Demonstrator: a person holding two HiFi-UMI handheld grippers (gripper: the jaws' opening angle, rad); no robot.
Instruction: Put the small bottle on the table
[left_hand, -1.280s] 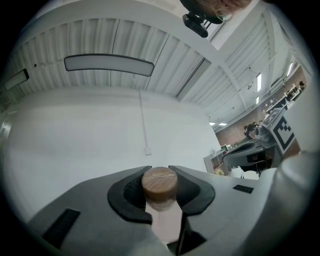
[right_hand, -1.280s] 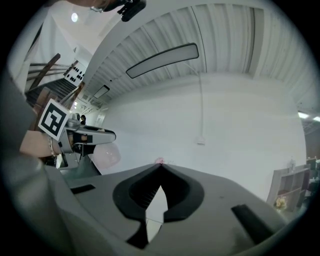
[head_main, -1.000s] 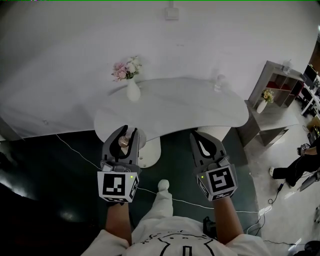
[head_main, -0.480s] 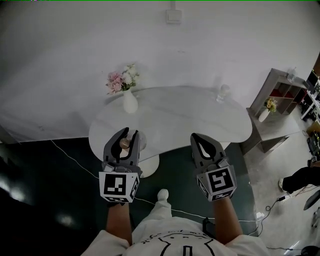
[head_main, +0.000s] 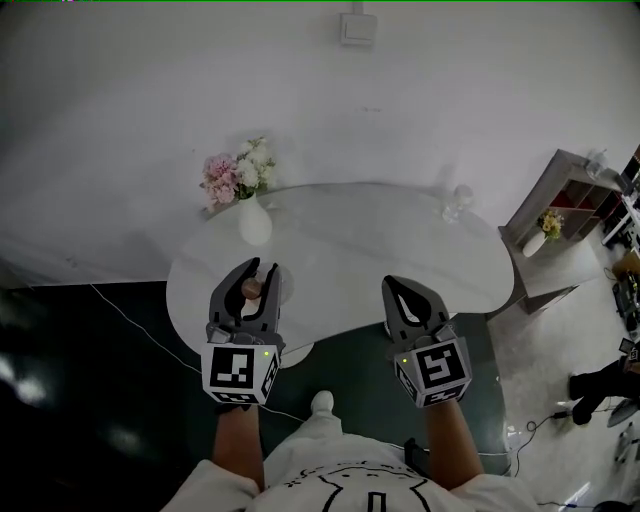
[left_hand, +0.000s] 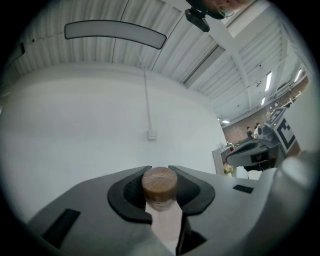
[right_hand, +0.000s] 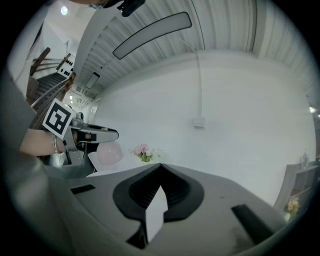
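A small clear bottle (head_main: 268, 288) with a brown cork (left_hand: 159, 183) stands upright between the jaws of my left gripper (head_main: 256, 274), which is shut on its neck. In the head view it hovers over the near left edge of the white oval table (head_main: 380, 250). From the right gripper view the bottle (right_hand: 109, 153) shows as a pinkish round body under the left gripper (right_hand: 95, 134). My right gripper (head_main: 397, 287) is shut with nothing in it, level with the table's near edge; its tips (right_hand: 161, 165) meet.
A white vase (head_main: 253, 224) with pink flowers (head_main: 236, 172) stands at the table's back left. A small glass item (head_main: 458, 203) sits at its back right. A grey shelf unit (head_main: 572, 195) stands to the right. A cable (head_main: 130, 312) runs over the dark floor.
The table has come nearer and sits lower in the head view. Both grippers now reach its near edge. The bottle stays held in the left gripper.
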